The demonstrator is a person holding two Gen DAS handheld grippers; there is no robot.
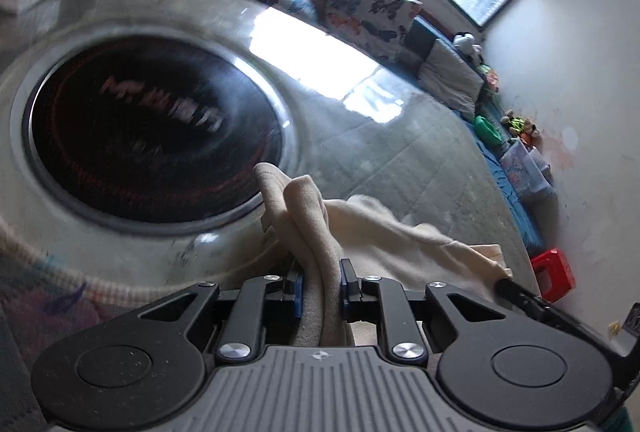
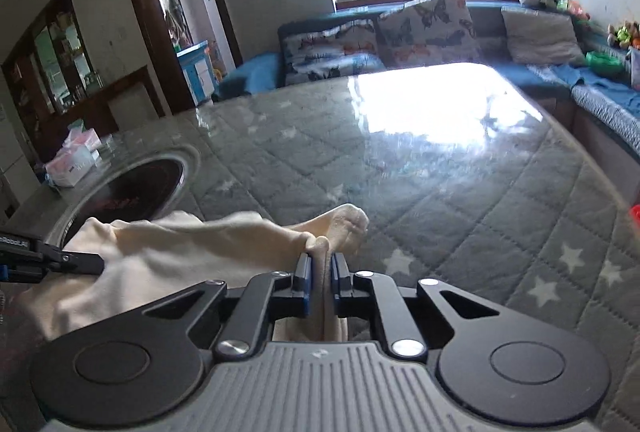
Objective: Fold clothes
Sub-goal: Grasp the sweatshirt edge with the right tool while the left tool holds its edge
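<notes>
both grippers clamped on cream garment (image 2: 168, 252): left gripper (image 1: 320, 284) pinching bunched end, right gripper (image 2: 320, 272) other end, cloth stretched between them above desk (image 2: 440, 191), tbh.

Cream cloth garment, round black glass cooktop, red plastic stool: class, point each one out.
Cream cloth garment (image 2: 192, 252): right wrist view, on its bunched middle.
Round black glass cooktop (image 1: 156, 135): left wrist view, on the centre.
Red plastic stool (image 1: 554, 274): left wrist view, on its top.
</notes>
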